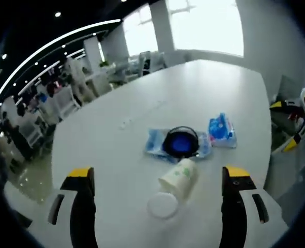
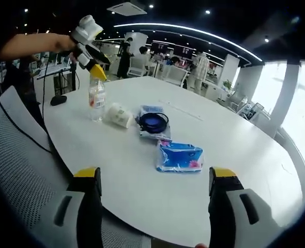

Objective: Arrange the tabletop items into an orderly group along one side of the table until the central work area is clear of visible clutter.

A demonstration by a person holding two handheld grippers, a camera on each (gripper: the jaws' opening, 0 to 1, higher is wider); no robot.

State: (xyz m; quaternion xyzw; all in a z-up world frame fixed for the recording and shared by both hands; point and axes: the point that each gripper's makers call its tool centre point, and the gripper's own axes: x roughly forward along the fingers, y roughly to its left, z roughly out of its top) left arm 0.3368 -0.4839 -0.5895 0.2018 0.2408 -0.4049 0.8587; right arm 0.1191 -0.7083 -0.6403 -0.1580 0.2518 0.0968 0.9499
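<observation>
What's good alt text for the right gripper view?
A white table holds a row of items: a clear bottle, a tipped paper cup, a blue bowl on a wrapper, and a blue tissue pack. The left gripper hangs over the bottle; the right gripper is open in front.

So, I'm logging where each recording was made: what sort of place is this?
Probably an open-plan office: a large white round-cornered table, a grey mesh-backed chair, ceiling light strips and people at distant desks.
</observation>
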